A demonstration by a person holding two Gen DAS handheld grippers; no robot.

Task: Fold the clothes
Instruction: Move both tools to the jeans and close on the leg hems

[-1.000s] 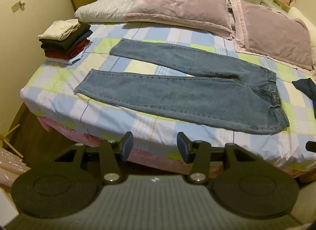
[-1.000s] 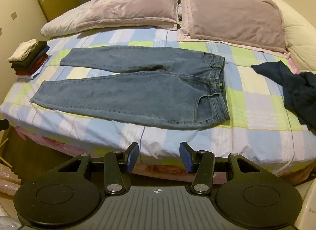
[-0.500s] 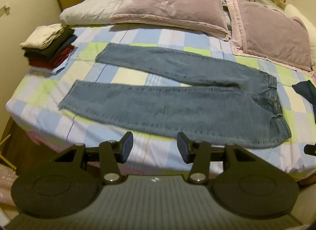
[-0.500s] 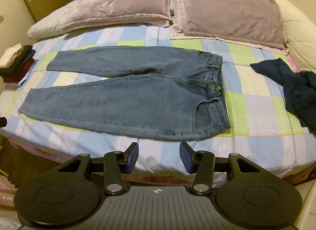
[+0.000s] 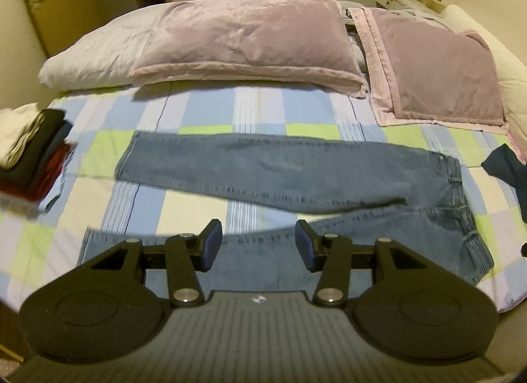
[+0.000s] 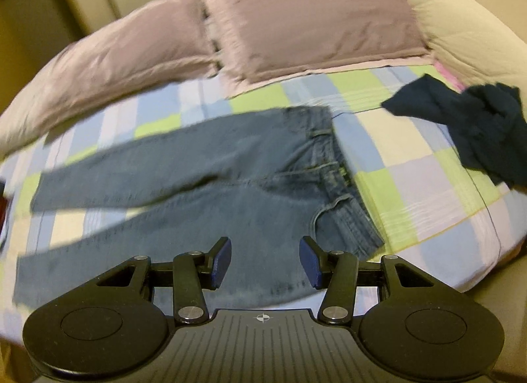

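bed [image 5: 263,109]: checked sheet, fills both views, carries everything.
jeans [image 5: 296,165]: spread flat across the middle of the frame, legs toward the left and parted, waistband at the right; in the right wrist view the waistband [image 6: 332,165] runs down the centre right.
handling: likely heavy, limp denim; thick at seams and waist, not slippery, will sag if lifted by one point.
where to hold: probably the waistband's near corner and the near leg's hem, one per hand.
dark garment [image 6: 474,126]: crumpled at the right edge, unfolded.
folded pile [image 5: 29,152]: left edge.
left gripper [image 5: 258,244]: jaws parted, empty, above the near leg.
right gripper [image 6: 265,261]: jaws parted, empty, above the seat.
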